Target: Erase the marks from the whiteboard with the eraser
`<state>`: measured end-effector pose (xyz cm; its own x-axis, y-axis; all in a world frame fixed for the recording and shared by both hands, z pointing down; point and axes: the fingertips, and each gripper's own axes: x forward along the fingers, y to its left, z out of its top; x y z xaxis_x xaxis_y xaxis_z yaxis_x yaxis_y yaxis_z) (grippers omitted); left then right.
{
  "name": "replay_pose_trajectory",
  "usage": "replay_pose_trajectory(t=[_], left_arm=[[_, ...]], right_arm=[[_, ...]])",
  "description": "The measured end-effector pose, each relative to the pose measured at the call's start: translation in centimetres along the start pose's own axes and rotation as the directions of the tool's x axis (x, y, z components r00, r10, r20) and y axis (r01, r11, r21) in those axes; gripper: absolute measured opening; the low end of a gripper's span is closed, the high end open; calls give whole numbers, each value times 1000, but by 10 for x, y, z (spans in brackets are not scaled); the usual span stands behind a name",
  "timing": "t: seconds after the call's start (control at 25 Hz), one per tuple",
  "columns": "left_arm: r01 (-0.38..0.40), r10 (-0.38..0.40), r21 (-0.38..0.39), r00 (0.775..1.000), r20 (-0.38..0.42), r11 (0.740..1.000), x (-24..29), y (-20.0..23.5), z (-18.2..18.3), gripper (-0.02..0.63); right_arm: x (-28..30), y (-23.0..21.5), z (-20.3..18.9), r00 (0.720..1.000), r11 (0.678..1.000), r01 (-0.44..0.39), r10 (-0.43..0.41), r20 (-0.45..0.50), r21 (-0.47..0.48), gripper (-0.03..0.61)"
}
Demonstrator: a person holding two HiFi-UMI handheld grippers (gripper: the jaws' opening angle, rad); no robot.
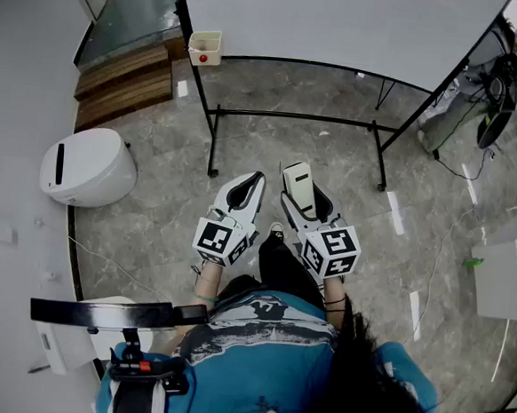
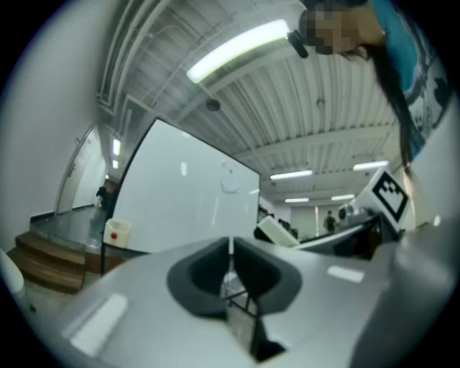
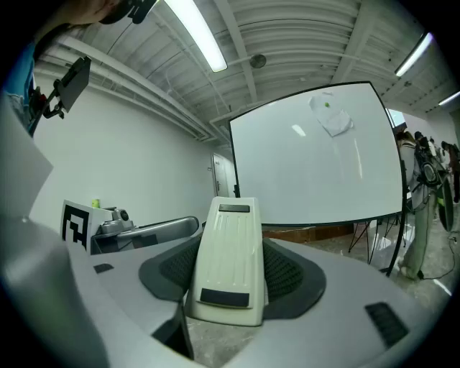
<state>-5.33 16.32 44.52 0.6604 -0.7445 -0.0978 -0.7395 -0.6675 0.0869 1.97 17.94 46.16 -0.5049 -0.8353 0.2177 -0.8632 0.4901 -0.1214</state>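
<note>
**Operator:** Where is the eraser?

**Spotter:** Your right gripper has it. The cream plastic whiteboard eraser is pinched between the dark ribbed pads. It stands upright, and its narrow end reaches past the jaws toward the board.

**Operator:** And my other claw?

**Spotter:** Your left gripper has its jaws pressed together with only a thin seam between them. Nothing is in it. From the head view, you hold the two grippers side by side in front of your body, low over the grey marbled floor. Neither one touches the board.

**Operator:** How does the board stand to me?

**Spotter:** The big white whiteboard on its black tubular stand is straight ahead of you and well apart from both grippers. In your right gripper view there is a faint pale scribble with a small green dot high on its surface. I cannot make out what it is.

**Operator:** Anything else around?

**Spotter:** A small cream box with a red button hangs at the left leg of the stand. Wooden steps lie beyond it, and a rounded white bin sits on the floor to your left.
</note>
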Motion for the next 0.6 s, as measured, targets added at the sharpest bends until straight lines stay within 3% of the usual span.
replay_pose_trajectory(t=[0.2,0.6], left_arm=[[10,-10,21,1000,-13,1000,57,27,-1,6],[9,-9,13,1000,10,1000,207,95,4,6]], right_arm=[[42,-47,15,1000,999,-10,10,0,50,264],[151,-157,63,998,998,-61,61,-4,22,264]])
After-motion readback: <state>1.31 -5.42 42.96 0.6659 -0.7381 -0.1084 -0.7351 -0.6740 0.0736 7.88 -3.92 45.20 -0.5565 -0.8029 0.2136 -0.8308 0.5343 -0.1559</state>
